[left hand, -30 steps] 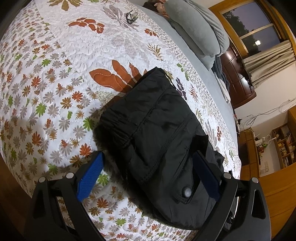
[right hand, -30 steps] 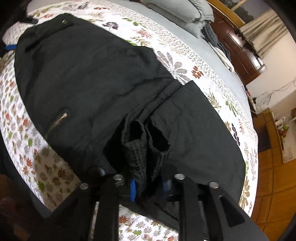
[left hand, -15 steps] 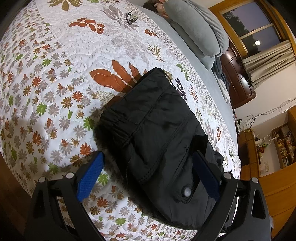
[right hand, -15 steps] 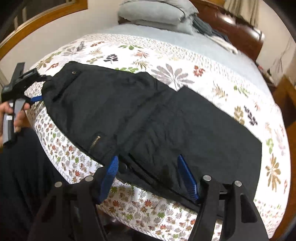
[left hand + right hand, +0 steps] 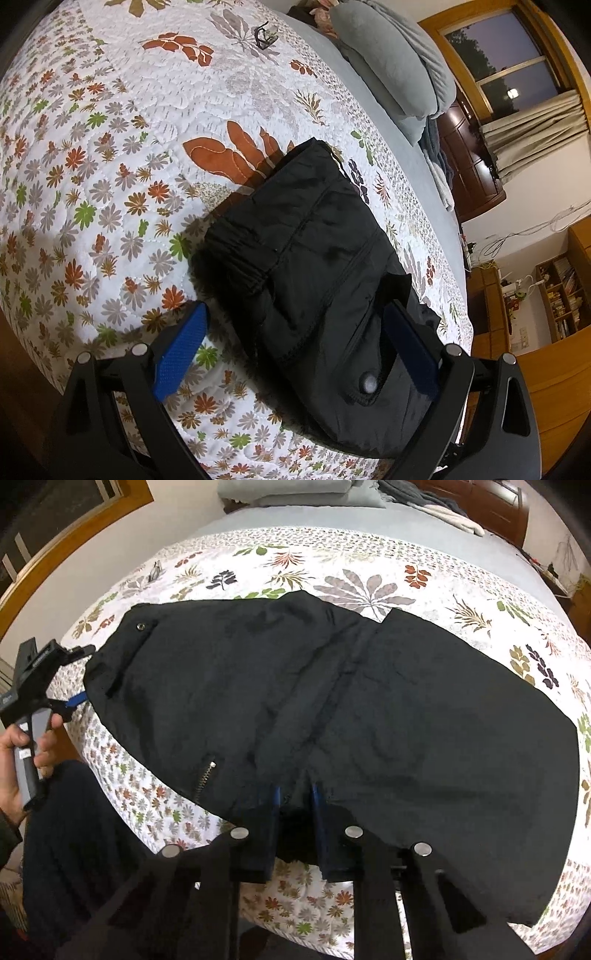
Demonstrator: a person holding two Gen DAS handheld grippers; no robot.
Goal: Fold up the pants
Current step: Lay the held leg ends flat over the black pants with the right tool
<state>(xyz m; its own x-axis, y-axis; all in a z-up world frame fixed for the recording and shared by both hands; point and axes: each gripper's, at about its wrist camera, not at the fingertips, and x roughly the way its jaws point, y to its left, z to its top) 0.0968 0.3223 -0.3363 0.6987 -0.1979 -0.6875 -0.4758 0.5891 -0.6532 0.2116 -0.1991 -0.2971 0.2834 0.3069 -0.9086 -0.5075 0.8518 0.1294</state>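
Black pants (image 5: pixel 332 709) lie spread across the floral bedspread (image 5: pixel 369 576), folded over once, with a snap button and a zipper showing. In the left wrist view the waist end of the pants (image 5: pixel 314 266) lies between my open left gripper's (image 5: pixel 295 332) blue pads, which touch nothing. The left gripper (image 5: pixel 70 698) also shows at the far left of the right wrist view, held in a hand. My right gripper (image 5: pixel 295 794) is shut on the near edge of the pants at the bed's front edge.
Grey pillows (image 5: pixel 395 62) and folded bedding lie at the head of the bed. A small dark object (image 5: pixel 264 33) sits on the bedspread far from the pants. A dark wooden cabinet (image 5: pixel 472 162), a window and shelves stand beyond the bed.
My right gripper let go of a bunched fold, pulled back open, then closed on the near edge of the pants, which now lie flatter. The left gripper has stayed still.
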